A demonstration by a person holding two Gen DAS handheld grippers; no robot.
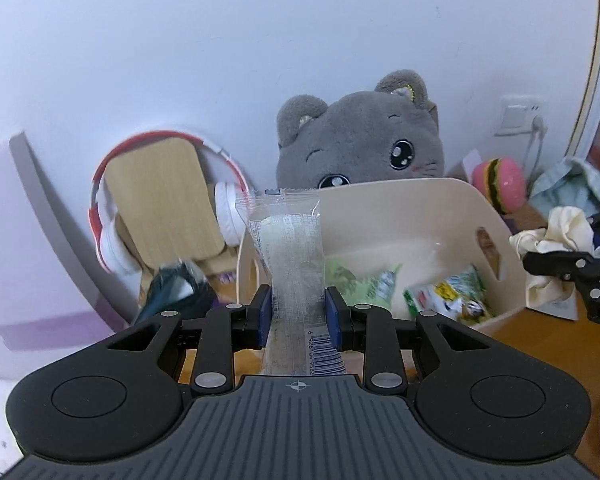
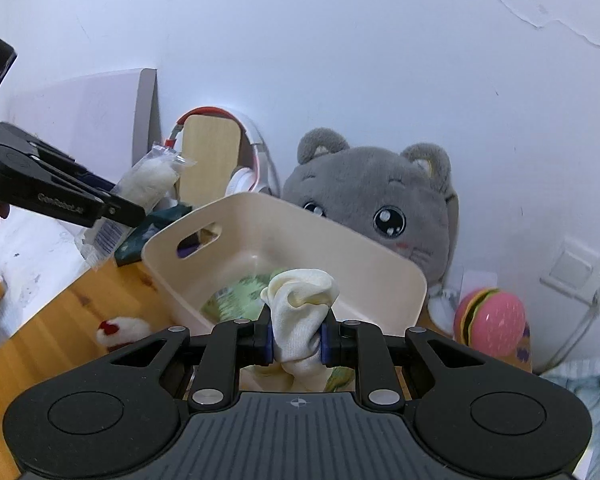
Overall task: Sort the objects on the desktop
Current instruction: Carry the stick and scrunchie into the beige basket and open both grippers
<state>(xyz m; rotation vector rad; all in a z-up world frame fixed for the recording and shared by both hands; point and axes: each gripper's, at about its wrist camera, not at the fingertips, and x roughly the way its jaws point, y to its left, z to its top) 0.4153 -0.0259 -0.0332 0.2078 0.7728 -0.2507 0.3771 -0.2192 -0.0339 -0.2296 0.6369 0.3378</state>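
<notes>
Standing upright between the blue pads of the left gripper (image 1: 298,312) is a packet (image 1: 288,256): clear crinkly film, long and flat, with a crimped top edge, a pale whitish filling and a barcode near its lower end; the jaws are closed on its lower half, and its top rises in front of the near rim of the bin (image 1: 420,208); the bin is smooth cream plastic with rounded corners and slot handles, and green and yellow printed sachets (image 1: 444,300) lie on its floor; the right gripper (image 2: 298,338) is closed tight on a cloth (image 2: 300,312), a soft cream knit bunched into a rounded knot above the pads, with more of it hanging below; the cloth sits just above the near side of the bin; the bin stands on a glossy wood-grain table (image 2: 52,328); behind it leans a grey plush cat (image 2: 380,200) with embroidered eyes; left of the cat, red and white headphones (image 1: 108,216) hang over a pale wooden board (image 1: 164,200); right of the bin is a pink burger toy (image 2: 492,316).
</notes>
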